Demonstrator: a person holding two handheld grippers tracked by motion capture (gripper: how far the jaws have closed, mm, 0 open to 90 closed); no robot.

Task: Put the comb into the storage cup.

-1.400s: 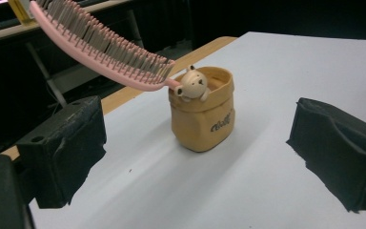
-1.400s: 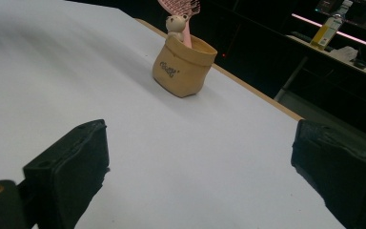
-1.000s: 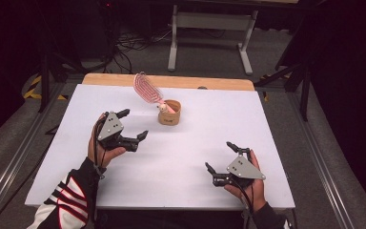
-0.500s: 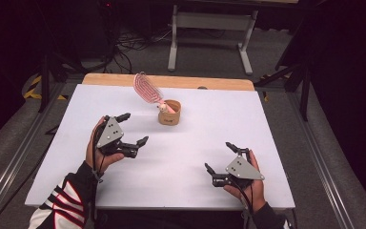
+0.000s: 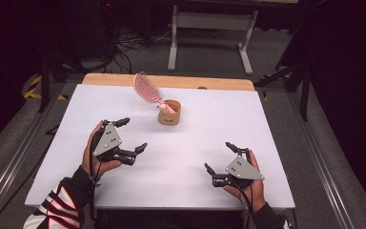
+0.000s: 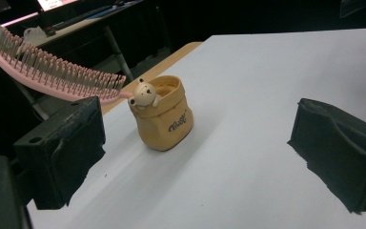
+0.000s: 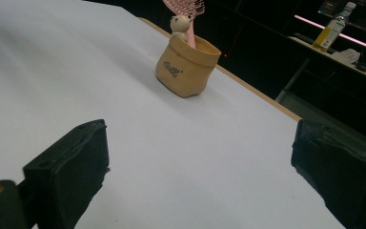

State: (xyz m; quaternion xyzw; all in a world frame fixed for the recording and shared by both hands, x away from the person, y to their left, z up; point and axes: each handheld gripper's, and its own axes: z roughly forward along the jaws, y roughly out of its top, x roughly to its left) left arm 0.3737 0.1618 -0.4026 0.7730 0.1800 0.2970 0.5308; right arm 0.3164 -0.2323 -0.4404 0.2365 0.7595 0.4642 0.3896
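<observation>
A pink hairbrush (image 5: 147, 88) stands handle-down in the little bear cup (image 5: 170, 112) at twelve o'clock on the desk (image 5: 181, 157). Both hand-held grippers, left (image 5: 128, 137) and right (image 5: 219, 157), wait with jaws apart, holding nothing.

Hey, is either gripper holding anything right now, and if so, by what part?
Nothing is held. The left gripper and right gripper are both open and empty; the hairbrush stands in its holder.

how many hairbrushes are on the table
1. The pink hairbrush stands handle-down in the tan bear-trimmed holder near the table's far edge, bristle head leaning out to the left. Nothing else on the table could hide another.
</observation>
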